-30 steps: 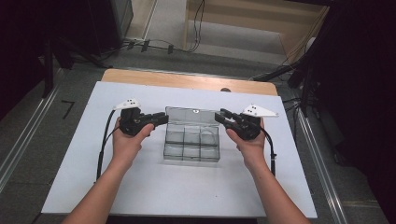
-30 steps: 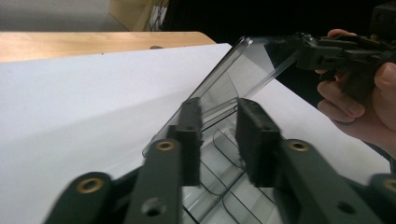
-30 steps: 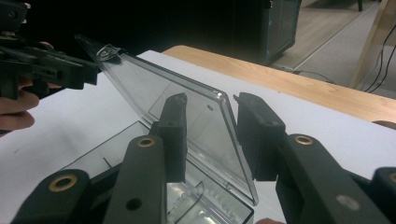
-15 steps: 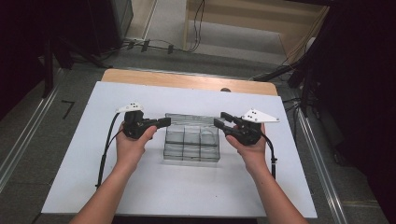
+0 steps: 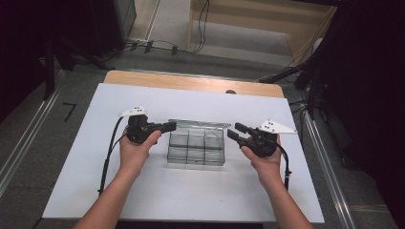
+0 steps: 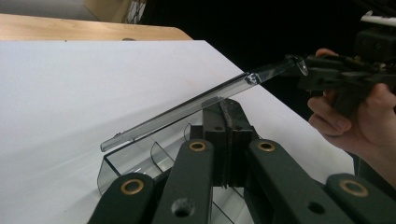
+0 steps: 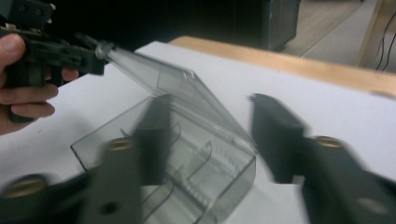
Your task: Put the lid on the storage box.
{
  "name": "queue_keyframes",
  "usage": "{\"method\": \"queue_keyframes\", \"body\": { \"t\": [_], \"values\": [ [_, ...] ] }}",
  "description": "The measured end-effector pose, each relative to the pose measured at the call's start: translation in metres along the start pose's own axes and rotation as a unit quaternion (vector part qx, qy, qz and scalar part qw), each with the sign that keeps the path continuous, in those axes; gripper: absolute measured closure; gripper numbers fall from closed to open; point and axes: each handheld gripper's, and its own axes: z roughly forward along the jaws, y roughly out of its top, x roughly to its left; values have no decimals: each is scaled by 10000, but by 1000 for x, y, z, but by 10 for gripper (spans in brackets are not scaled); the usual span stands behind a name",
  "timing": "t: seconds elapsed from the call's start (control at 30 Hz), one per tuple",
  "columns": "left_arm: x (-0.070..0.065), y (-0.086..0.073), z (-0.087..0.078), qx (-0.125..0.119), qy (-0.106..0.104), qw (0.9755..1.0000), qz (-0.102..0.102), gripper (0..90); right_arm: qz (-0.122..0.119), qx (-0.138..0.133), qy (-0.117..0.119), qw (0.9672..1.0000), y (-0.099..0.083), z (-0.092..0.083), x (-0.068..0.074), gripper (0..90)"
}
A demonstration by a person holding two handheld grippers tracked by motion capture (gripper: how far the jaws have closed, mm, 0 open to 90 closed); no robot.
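A clear plastic compartment box (image 5: 196, 151) sits mid-table, its hinged lid (image 5: 198, 123) tilted up over it. My left gripper (image 5: 171, 126) is shut on the lid's left corner. In the left gripper view its jaws (image 6: 227, 106) meet right under the lid's edge (image 6: 187, 109). In the right gripper view the lid (image 7: 163, 77) slants up to that gripper's tip. My right gripper (image 5: 233, 130) hovers just right of the box, apart from it. Its blurred jaws (image 7: 210, 100) stand open and have just been closing, with nothing gripped between them; the box (image 7: 187, 168) lies beyond.
The box rests on a white board (image 5: 95, 157) over a wooden table (image 5: 191, 82). Black cables trail from both grippers toward the front edge. The board ends close behind the right hand.
The lid, which lay back behind the box, now stands tilted up in the left gripper. The right gripper has drawn away to the right, off the box.
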Motion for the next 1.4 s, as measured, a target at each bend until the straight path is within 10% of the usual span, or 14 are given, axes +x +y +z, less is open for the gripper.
{"method": "queue_keyframes", "body": {
  "t": [0.2,1.4],
  "values": [
    [-2,-4,-1,19,-22,10000,2,900,168,396,35,9991,-11,6,5,880],
    [-16,-42,-20,-46,-157,9998,60,900,287,282,211,9990,-33,-6,24,881]
  ]
}}
